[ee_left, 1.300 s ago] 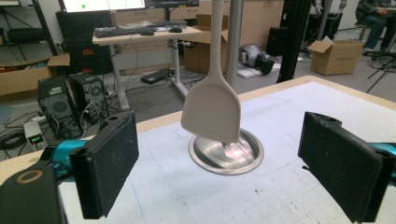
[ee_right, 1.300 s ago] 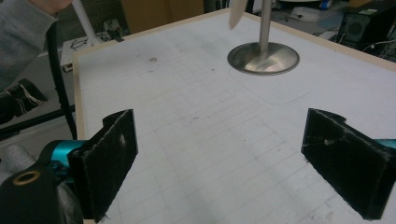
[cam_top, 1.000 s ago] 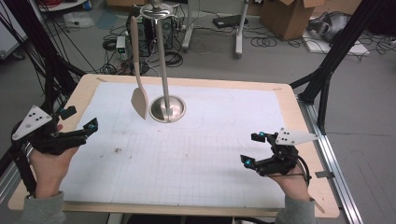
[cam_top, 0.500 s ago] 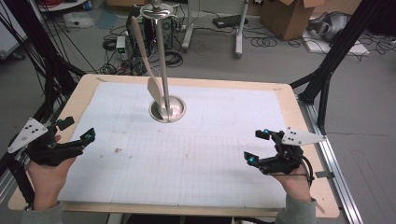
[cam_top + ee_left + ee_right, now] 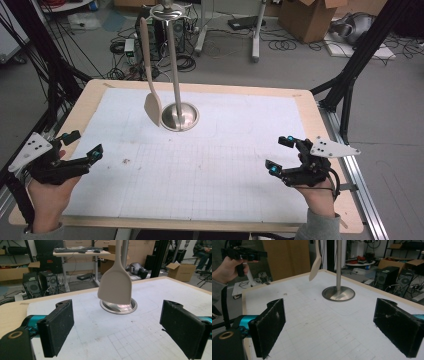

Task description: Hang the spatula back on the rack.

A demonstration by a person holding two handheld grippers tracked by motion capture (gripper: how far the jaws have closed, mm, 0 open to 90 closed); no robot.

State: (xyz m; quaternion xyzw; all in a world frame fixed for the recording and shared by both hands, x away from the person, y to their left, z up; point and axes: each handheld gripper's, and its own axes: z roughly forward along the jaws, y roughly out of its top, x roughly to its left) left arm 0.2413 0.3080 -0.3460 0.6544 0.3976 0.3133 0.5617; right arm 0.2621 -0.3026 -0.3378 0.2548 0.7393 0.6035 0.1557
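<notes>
On the high view the left gripper [image 5: 82,145] sits at about eight o'clock on the table [image 5: 95,90], its black foam-faced jaws spread wide with nothing between them. A flat beige spatula [image 5: 151,102], smooth and matte with a squared blade, hangs blade down at twelve o'clock from a polished metal stand [image 5: 179,116] with a slim pole and round dished base. The blade hangs clear of the white gridded mat [image 5: 210,165], just beside the base. At four o'clock the right gripper [image 5: 280,156] is likewise spread wide and empty.
</notes>
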